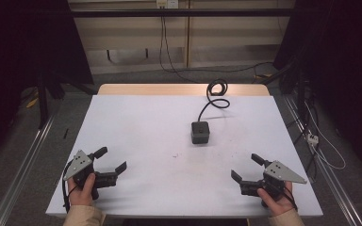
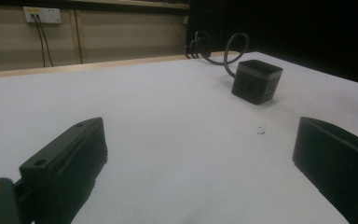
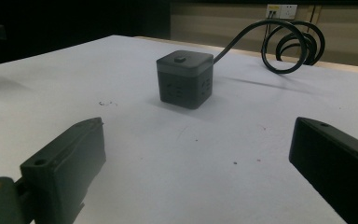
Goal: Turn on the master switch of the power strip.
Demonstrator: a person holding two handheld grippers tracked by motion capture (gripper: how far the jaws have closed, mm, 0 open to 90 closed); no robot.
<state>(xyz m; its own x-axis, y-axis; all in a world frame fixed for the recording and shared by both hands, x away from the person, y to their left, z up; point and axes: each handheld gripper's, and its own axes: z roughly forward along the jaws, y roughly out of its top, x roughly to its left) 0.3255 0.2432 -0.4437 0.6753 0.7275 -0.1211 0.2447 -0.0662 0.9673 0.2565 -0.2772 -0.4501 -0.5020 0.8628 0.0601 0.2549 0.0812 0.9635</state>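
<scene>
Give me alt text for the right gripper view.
A dark cube power strip sits on the white table, its black cable coiling behind it. The right tool is open and empty, aimed at the cube from well short.

In the high view the forearms are cut off by the bottom edge, and each hand hides its gripper's handle. The cable (image 1: 215,96) runs off the far table (image 1: 136,117) edge and its end is lost in the dark. The cube (image 1: 200,132) is too small there to read its sockets. In both gripper views the jaws are cut by the bottom edge.
</scene>
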